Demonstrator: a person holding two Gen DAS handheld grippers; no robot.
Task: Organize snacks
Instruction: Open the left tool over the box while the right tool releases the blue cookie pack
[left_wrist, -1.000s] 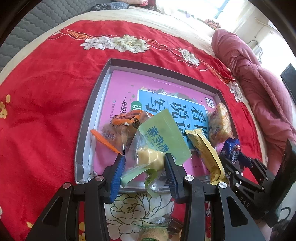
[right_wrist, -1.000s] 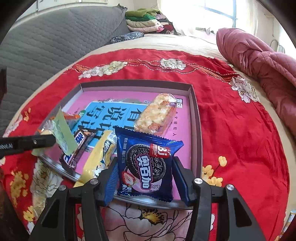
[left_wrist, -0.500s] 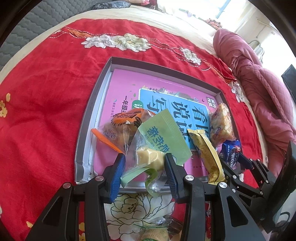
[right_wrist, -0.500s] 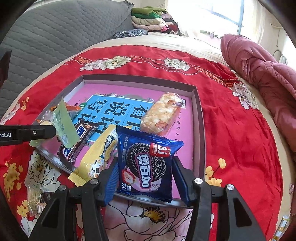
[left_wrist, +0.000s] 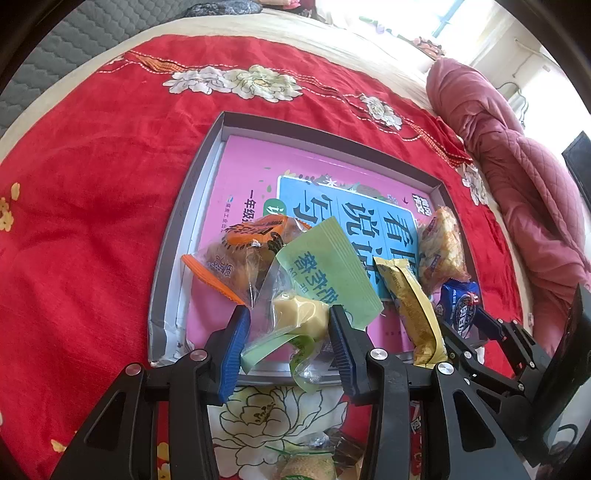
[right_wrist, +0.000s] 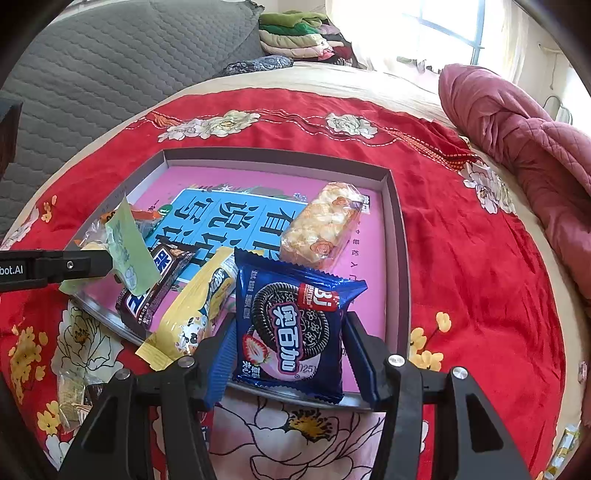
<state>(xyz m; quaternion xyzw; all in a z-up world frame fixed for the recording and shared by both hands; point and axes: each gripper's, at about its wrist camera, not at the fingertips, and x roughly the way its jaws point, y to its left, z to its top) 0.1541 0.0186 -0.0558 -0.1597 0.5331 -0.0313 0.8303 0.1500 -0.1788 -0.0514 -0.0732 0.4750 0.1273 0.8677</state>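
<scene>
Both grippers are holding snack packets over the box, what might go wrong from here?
The left gripper pinches a crinkly clear-and-green packet that might slip free. The right gripper's blue cookie pack hangs over the box's near rim; released here, it could tip out onto the red cloth.

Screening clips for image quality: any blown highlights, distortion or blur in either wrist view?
Left wrist view: window top right blown out, strong fisheye bending of the tray, snacks sharp. Right wrist view: window overexposed, black corner vignette, blue cookie packet crisp with readable print.
</scene>
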